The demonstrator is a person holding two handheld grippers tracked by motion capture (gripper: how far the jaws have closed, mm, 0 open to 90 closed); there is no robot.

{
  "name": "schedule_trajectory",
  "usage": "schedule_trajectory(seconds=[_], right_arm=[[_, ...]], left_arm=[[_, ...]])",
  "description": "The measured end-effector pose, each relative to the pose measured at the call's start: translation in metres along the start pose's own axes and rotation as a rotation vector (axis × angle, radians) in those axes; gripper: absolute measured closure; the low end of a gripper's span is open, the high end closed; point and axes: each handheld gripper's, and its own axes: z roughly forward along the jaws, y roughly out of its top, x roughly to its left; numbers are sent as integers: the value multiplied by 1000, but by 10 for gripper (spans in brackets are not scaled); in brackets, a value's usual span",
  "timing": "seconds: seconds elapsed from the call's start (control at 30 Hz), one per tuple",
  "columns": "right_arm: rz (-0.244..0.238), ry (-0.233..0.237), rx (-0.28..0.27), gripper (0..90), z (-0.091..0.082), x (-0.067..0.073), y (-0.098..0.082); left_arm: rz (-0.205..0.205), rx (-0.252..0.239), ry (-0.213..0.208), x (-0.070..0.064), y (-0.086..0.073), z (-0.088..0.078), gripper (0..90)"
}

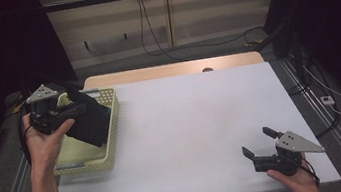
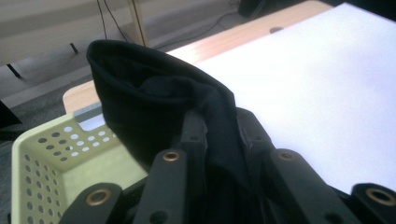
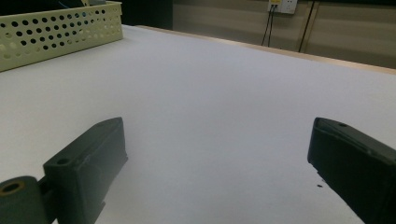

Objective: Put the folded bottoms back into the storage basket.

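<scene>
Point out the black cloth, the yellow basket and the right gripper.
black cloth [image 1: 88, 120], high view, on its hanging fold.
yellow basket [image 1: 110, 129], high view, on its right wall.
right gripper [image 1: 258, 141], high view, midway between its open fingertips.

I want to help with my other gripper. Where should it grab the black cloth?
Probably the loose folded edge of the black cloth hanging over the yellow basket wall, coming from the table side: it droops free there, clear of the left gripper.

Black cloth [image 1: 88, 120] — crumpled, seemingly hanging — over the yellow basket [image 1: 111, 134].
</scene>
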Motion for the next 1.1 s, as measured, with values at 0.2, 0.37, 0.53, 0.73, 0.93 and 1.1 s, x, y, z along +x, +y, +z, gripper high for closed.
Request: schedule_trajectory(seconds=[0.2,0.37,0.53,0.73,0.93,1.1], right_arm=[[-1,-1,2,42,1,0,0],[-2,1,4,41,1,1,0],[0,2,2,41,1,0,0],[-1,-1,5,42,1,0,0],[-6,-2,6,42,1,1,0],[-5,-2,6,42,1,0,0]], left_arm=[[4,13,-2,-3,2,11,759],[37,-35,-66,-2,3,11,760],[-8,-28,-50,17,-7,15,760],[-91,-16,-17,41,-23,11,760],[-87,75,118,50,-31,6,759],[-115,115,147,58,-38,9,760]])
